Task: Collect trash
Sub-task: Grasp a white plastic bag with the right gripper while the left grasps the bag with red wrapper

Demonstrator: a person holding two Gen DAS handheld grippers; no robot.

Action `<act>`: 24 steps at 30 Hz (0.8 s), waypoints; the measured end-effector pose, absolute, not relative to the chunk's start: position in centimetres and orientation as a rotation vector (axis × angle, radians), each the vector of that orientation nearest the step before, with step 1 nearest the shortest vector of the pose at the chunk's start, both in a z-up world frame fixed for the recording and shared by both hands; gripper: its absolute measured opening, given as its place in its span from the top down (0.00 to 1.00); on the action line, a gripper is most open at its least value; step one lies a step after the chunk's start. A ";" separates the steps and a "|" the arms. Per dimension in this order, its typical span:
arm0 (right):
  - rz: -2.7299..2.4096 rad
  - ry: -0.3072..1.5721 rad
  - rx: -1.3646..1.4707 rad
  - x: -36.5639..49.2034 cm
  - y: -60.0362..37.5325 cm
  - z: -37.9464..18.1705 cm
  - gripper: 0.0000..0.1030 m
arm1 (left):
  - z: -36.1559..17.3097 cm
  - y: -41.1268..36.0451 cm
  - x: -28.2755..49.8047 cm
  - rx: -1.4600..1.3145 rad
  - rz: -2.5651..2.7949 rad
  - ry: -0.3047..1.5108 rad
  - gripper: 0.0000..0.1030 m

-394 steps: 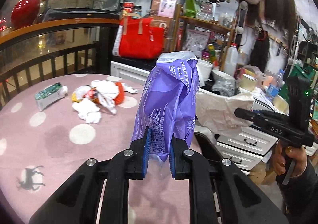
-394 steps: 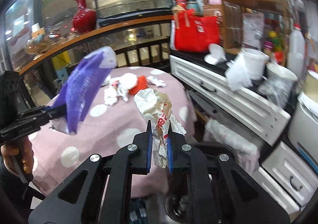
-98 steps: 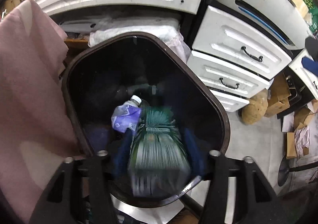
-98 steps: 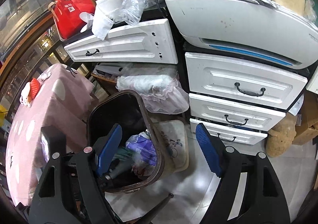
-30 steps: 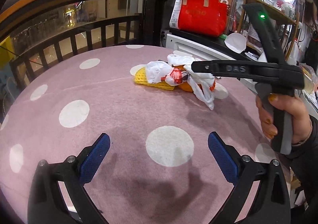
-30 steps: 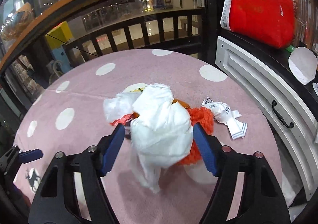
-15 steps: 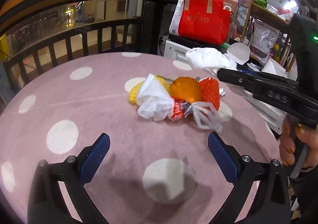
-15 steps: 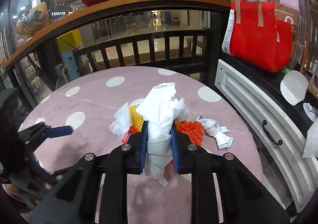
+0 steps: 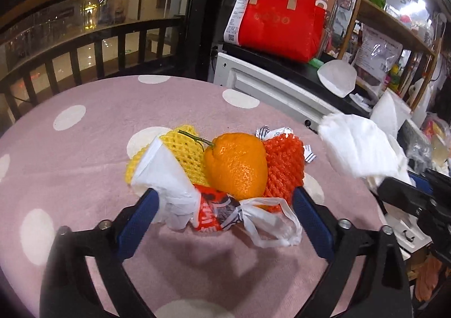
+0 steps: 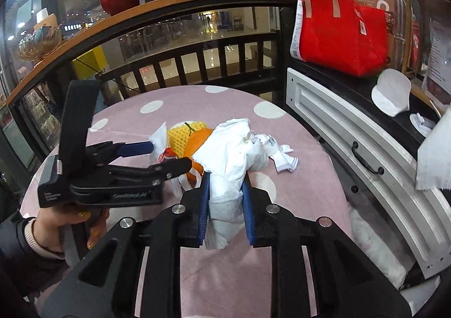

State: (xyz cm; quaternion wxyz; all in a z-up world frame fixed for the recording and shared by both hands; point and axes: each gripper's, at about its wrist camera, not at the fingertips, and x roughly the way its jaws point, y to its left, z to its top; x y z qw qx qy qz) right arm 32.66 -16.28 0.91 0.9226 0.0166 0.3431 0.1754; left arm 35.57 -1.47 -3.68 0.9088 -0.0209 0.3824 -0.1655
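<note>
A trash pile lies on the pink dotted table (image 9: pixel 84 148): an orange (image 9: pixel 236 165), yellow foam net (image 9: pixel 180 154), red foam net (image 9: pixel 284 165), white tissue (image 9: pixel 166 179), a red wrapper (image 9: pixel 211 210) and a thin white bag (image 9: pixel 270 222). My left gripper (image 9: pixel 222 216) is open, its blue pads on either side of the pile's near edge. My right gripper (image 10: pixel 225 205) is shut on a white tissue wad (image 10: pixel 231 160), held above the table; the wad also shows in the left wrist view (image 9: pixel 358 148). The left gripper shows in the right wrist view (image 10: pixel 157 157).
A small crumpled white wrapper (image 10: pixel 279 154) lies behind the pile. White drawers (image 10: pixel 352 143) run along the table's right side, with a red bag (image 9: pixel 279 24) on top. A dark railing (image 9: pixel 84 50) stands behind the table.
My left gripper has moved forward so its open pads now flank the pile. My right gripper, shut on the tissue wad, has lifted and pulled back to the right.
</note>
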 end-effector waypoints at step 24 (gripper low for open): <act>0.315 0.671 0.127 24.9 -20.5 0.5 0.79 | -1.9 1.0 27.3 -0.094 -0.324 0.721 0.85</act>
